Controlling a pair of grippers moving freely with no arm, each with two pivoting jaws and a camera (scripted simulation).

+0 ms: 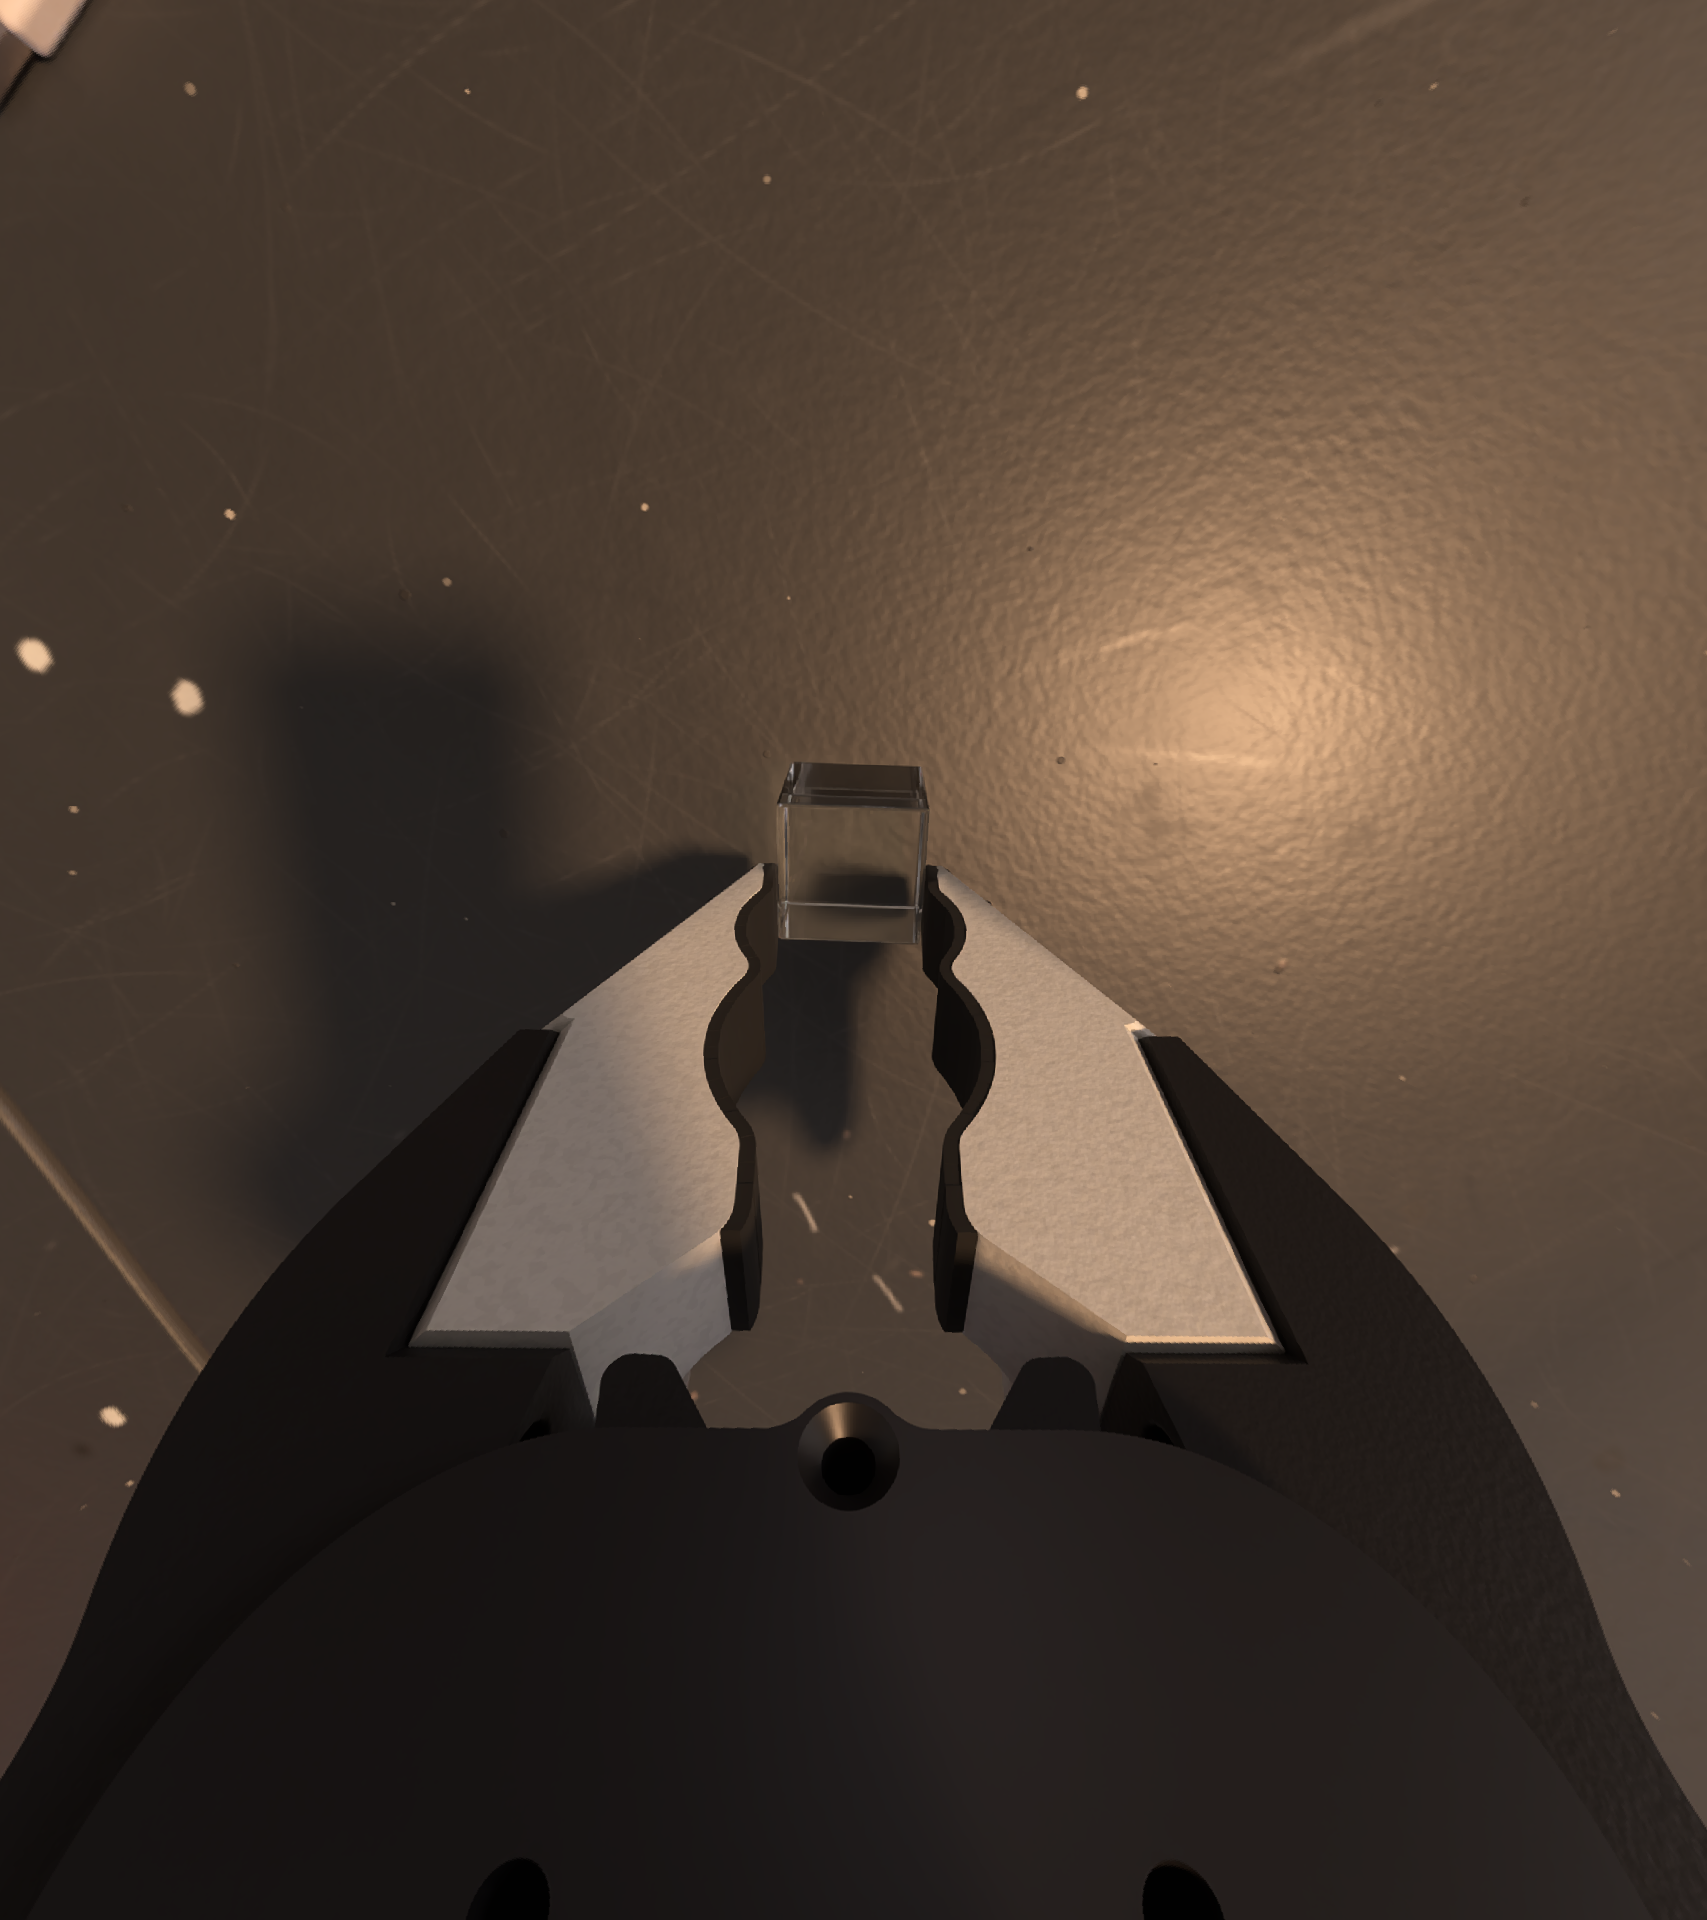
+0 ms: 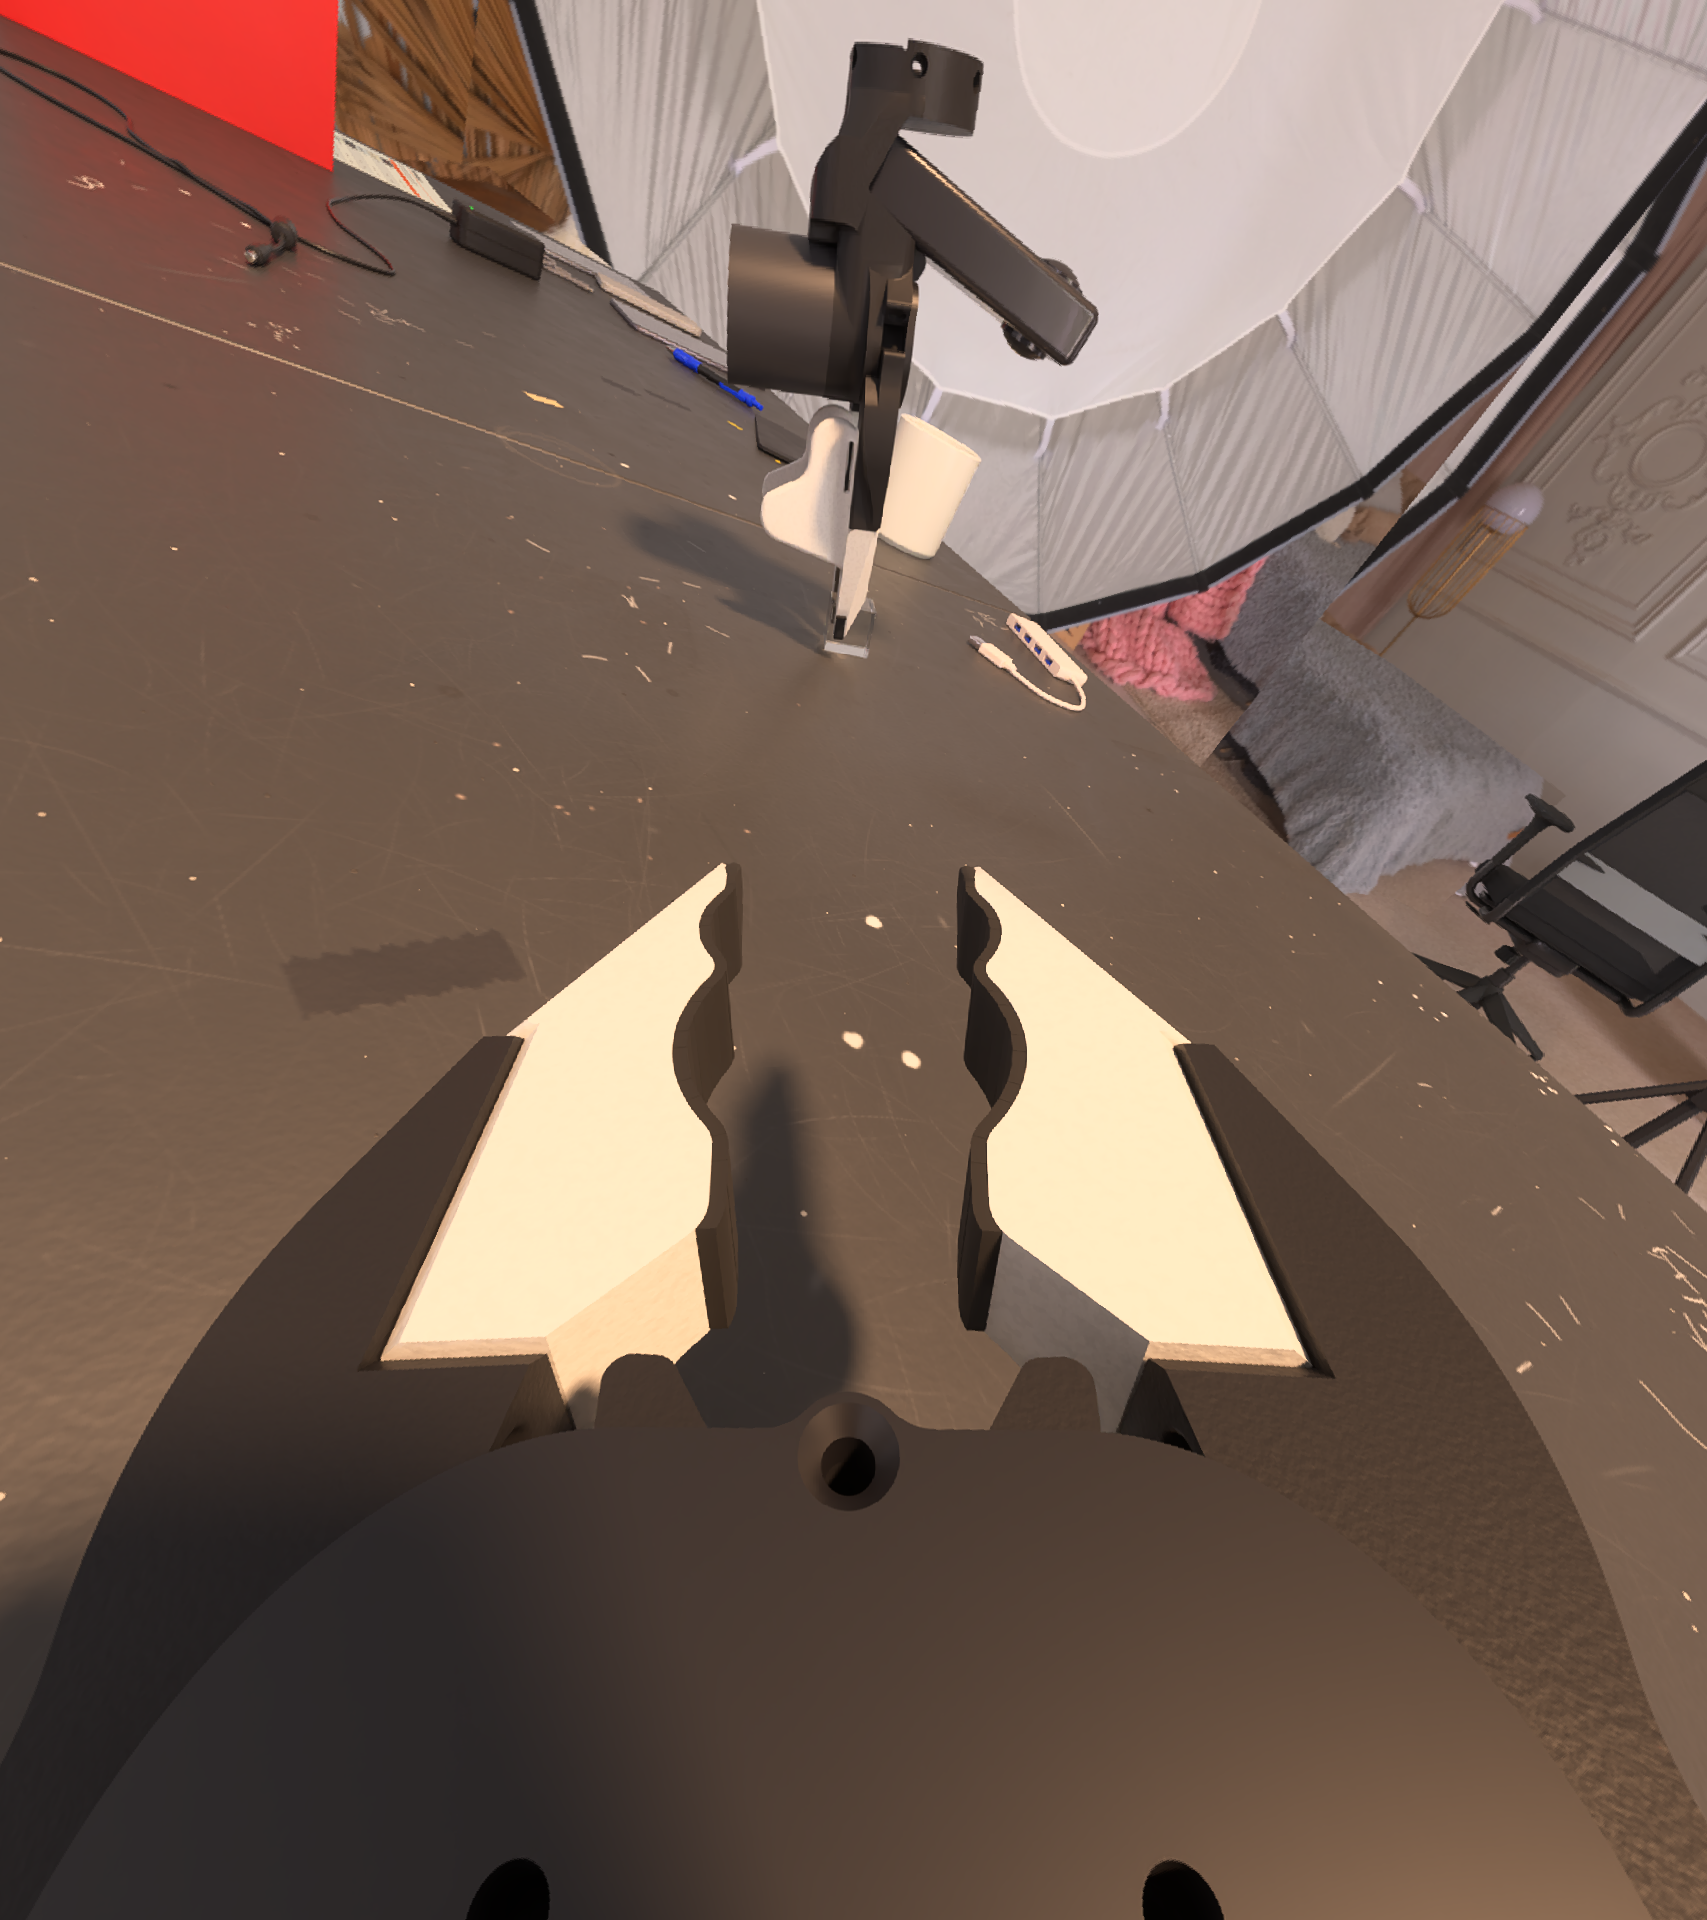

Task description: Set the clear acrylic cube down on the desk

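The clear acrylic cube (image 1: 849,831) sits between the tips of my left gripper (image 1: 849,883), whose white fingers (image 1: 641,1039) close on its two sides. The left gripper points straight down at the dark desk (image 1: 1244,416). In the right wrist view the left gripper (image 2: 849,613) stands upright at the far side of the desk, and the cube (image 2: 847,646) at its tips appears to touch the desk (image 2: 309,675). My right gripper (image 2: 849,894) is open and empty, low over the desk, well short of the cube.
A white cup (image 2: 927,488) stands just behind the left gripper. A white USB hub with cable (image 2: 1041,649) lies to its right, near the desk edge. A black adapter with cable (image 2: 496,234), a blue pen (image 2: 714,379) and a red panel (image 2: 205,62) are at the far left.
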